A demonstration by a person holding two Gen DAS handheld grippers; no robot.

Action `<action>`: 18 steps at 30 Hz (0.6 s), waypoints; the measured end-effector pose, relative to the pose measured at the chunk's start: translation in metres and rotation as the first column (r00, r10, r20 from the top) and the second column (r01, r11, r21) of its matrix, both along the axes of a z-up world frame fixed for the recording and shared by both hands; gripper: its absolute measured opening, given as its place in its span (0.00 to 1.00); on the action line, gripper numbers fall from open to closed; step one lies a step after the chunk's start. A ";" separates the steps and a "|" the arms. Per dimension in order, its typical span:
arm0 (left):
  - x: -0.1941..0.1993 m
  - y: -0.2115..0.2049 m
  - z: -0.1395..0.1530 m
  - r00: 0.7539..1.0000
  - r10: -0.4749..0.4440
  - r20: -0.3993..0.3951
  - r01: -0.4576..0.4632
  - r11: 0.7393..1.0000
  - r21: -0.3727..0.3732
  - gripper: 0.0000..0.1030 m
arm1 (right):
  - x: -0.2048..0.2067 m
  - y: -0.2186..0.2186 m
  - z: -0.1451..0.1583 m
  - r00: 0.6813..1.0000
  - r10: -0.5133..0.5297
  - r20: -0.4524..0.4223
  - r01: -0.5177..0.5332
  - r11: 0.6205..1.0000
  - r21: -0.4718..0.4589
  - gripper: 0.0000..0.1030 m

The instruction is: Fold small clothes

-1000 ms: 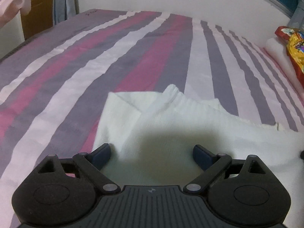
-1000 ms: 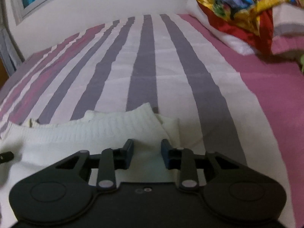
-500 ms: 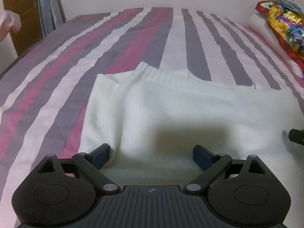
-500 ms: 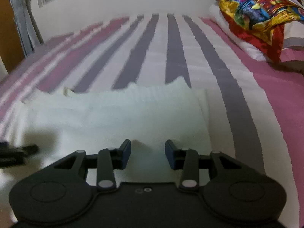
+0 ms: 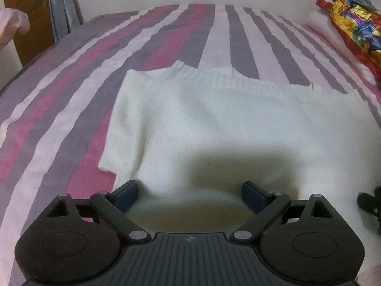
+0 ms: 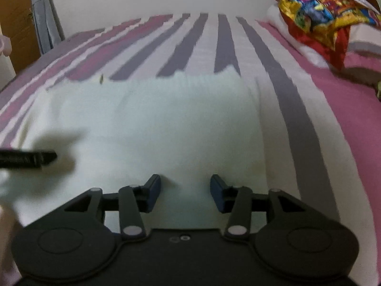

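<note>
Striped bedsheet [image 5: 71, 109] lies open beyond white sweater's [image 5: 226, 119] ribbed edge

A striped bedsheet [image 5: 147, 54] bears a colourful bundle [image 6: 316, 16] beside a wooden door [image 5: 28, 19].

white garment [image 6: 166, 131] blurred, colourful bundle [image 5: 357, 23] cut off

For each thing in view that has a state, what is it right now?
White knit garment: lying flat on the striped bedsheet, folded over, ribbed edge at the far side.
Left gripper: open wide, nothing pinched, over the garment's near edge.
Right gripper: open, jaws have just been opening, no cloth pinched.
Colourful cloth: crumpled at the bed's far right.
</note>
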State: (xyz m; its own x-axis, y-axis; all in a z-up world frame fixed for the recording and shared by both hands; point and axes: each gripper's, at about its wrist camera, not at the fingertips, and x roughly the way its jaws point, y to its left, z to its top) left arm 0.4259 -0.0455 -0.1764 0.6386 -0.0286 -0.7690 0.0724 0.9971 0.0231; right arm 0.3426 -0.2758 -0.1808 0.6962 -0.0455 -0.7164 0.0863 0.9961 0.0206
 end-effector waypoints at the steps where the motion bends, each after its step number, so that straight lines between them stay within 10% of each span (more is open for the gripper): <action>1: -0.003 0.001 -0.001 1.000 0.000 0.002 0.000 1.000 0.000 0.91 | -0.005 -0.001 -0.001 1.000 -0.006 0.005 0.006 1.000 0.003 0.45; 18: -0.034 0.011 0.032 0.996 -0.022 0.091 0.026 0.999 -0.035 0.91 | -0.024 0.007 0.026 0.998 0.006 0.061 -0.006 1.000 0.001 0.47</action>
State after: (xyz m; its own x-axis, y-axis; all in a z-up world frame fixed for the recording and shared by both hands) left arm 0.3922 -0.0343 -0.1443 0.7045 -0.0711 -0.7061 0.0955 0.9954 -0.0049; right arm 0.3184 -0.2686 -0.1548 0.7392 -0.0407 -0.6723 0.0790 0.9965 0.0266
